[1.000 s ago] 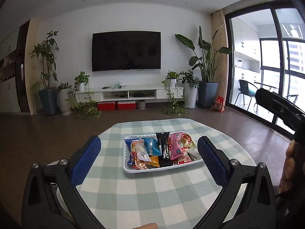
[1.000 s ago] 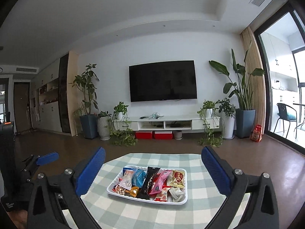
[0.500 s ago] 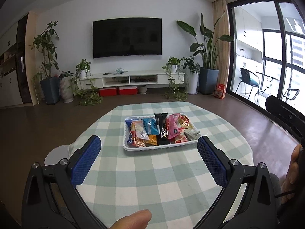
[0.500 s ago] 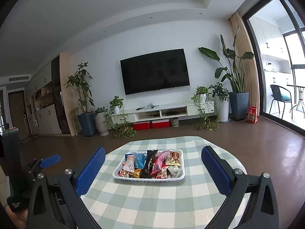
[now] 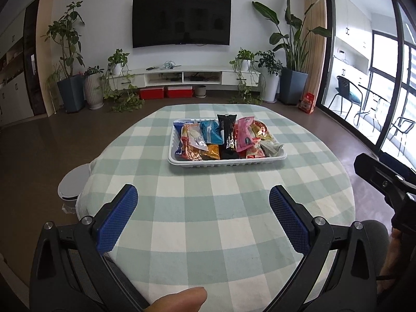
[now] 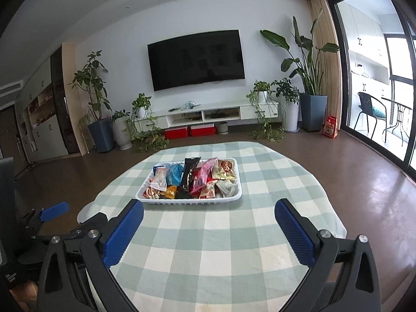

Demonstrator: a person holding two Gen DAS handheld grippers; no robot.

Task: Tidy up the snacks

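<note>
Blue-padded and spread wide with nothing between them, the left gripper (image 5: 203, 200) and right gripper (image 6: 208, 213) hover short of the white tray (image 5: 226, 161) of snacks (image 5: 223, 137) ahead on the checked tablecloth (image 5: 208, 223), so this looks like the approach, calling next for a reach forward to one packet.

A dark television (image 5: 181, 20) hangs on the white wall (image 5: 109, 26) above a low white media console (image 5: 182, 76), flanked by potted plants (image 6: 308, 78). Daylight enters through glass doors (image 5: 364, 72) on the right onto the brown floor (image 6: 351, 166).
</note>
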